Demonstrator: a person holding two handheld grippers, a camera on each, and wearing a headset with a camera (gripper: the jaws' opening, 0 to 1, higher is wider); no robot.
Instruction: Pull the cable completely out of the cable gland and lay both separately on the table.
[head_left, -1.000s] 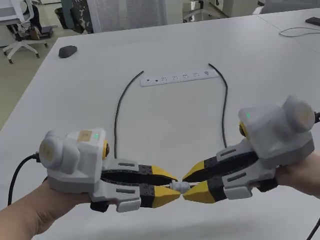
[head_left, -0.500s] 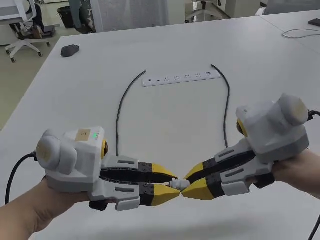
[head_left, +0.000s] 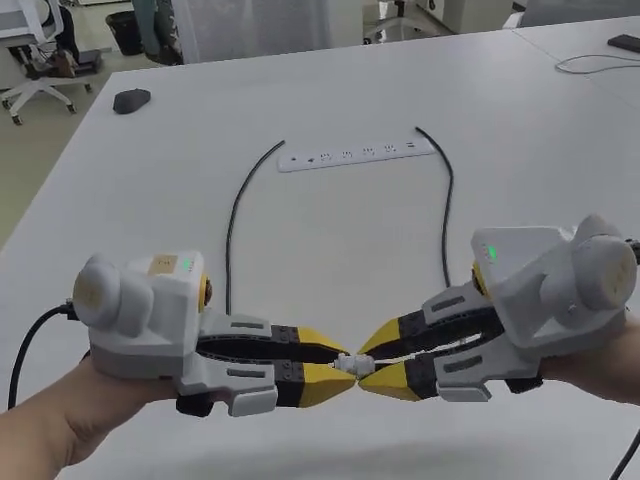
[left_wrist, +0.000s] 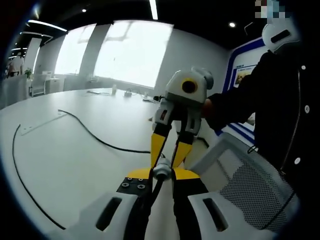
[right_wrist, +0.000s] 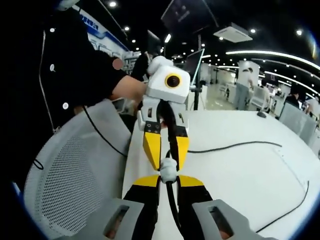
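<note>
white table (head_left: 340, 235) below, left gripper (head_left: 334, 367) clamps the light, rigid-looking cable gland (head_left: 349, 362) and right gripper (head_left: 369, 371) the thin, likely slippery cable (right_wrist: 172, 198) just behind it.

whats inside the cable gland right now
A black cable, pinched by the right gripper, enters the white cable gland in the left gripper. Its length inside is hidden by the gland.

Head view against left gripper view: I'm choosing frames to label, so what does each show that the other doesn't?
Head view: the left tongs' whole white body and a computer mouse near the far table edge. Left gripper view: bright windows, the person's dark jacket and a mesh chair back. Both: the right tongs, the white cable gland pinched at the tongs' tips, and loose black cables on the table.
</note>
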